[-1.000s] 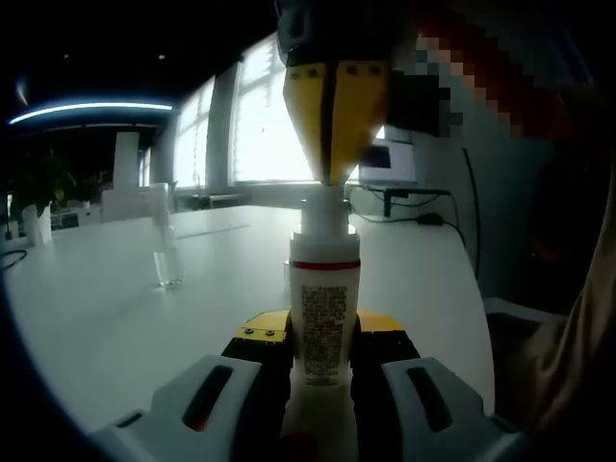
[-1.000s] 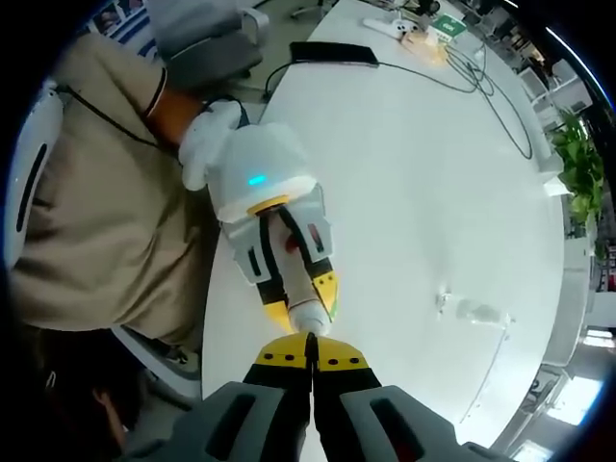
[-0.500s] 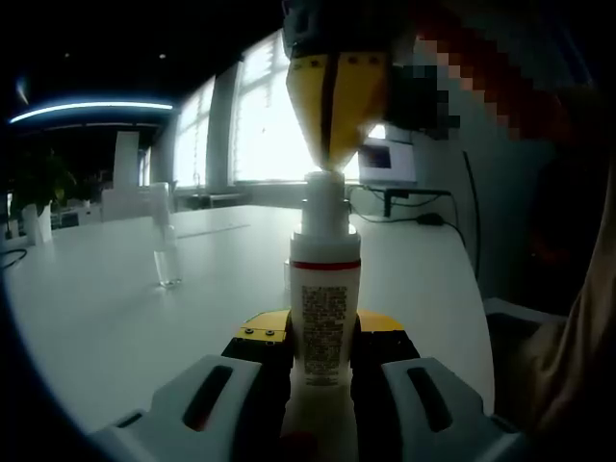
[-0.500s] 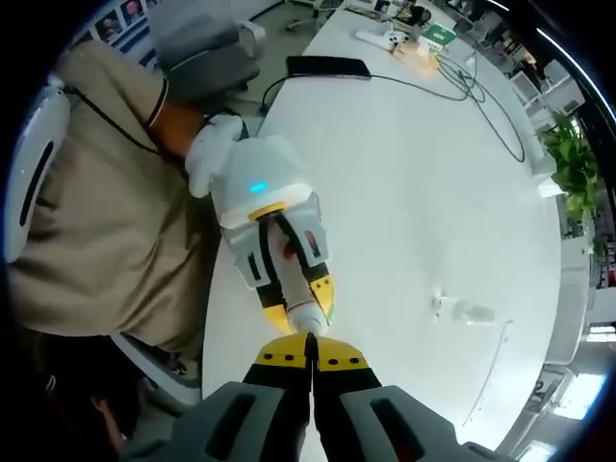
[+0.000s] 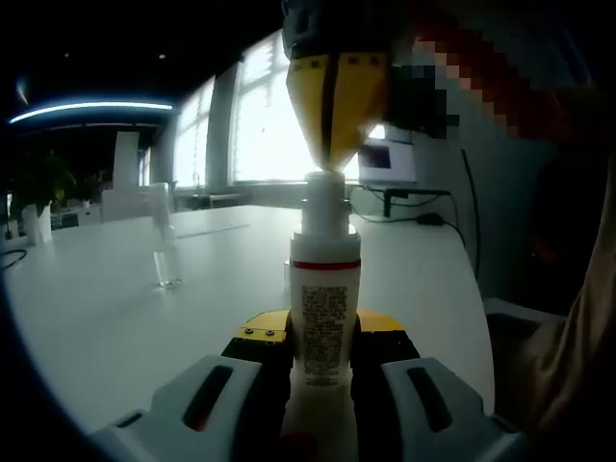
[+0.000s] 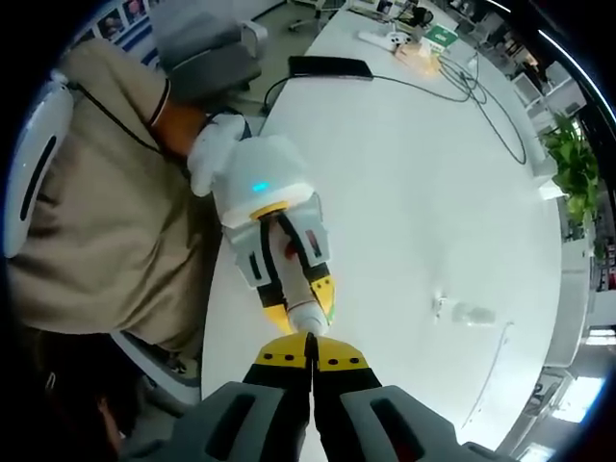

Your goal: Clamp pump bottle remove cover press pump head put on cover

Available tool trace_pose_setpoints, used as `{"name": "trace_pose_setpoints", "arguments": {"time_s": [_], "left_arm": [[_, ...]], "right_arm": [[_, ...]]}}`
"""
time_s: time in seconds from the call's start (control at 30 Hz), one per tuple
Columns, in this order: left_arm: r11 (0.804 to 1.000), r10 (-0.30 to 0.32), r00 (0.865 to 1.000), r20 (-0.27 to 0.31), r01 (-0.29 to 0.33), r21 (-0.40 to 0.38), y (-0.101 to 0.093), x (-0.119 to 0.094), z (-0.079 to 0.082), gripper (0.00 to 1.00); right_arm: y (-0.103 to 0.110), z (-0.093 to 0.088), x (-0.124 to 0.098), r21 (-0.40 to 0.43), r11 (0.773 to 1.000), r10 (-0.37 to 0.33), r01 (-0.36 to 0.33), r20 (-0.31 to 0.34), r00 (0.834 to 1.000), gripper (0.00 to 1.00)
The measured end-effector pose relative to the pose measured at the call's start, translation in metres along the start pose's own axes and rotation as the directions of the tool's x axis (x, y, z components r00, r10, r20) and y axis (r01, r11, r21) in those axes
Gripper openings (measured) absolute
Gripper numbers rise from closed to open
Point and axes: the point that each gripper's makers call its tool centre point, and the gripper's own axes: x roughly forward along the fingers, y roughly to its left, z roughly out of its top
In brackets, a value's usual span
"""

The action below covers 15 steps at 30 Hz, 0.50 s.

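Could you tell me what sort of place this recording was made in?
Probably an open office or meeting room: a large white table with cables, a monitor by bright windows, and a potted plant.

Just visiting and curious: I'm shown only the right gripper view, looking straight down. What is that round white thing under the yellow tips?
Observer: Seen side-on in the left gripper view, it is a white pump bottle with a red band and a printed label, upright, clamped by the left gripper.
Operator: Are my tips touching it?
Observer: The right gripper is shut, its tips meeting the top of the pump head.
Operator: And the glassy thing off to the side?
Observer: A clear cover, standing upright, apart from the bottle.
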Motion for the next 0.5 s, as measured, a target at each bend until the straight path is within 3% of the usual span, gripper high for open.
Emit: {"name": "trace_pose_setpoints", "arguments": {"time_s": [0.5], "left_arm": [[1.000, 0.000, 1.000, 0.000, 0.000, 0.001, 0.0009, 0.0002, 0.0001, 0.14]], "right_arm": [[-0.0004, -0.0002, 0.0002, 0.004, 1.000, -0.003, 0.003, 0.011, 1.000, 0.00]]}}
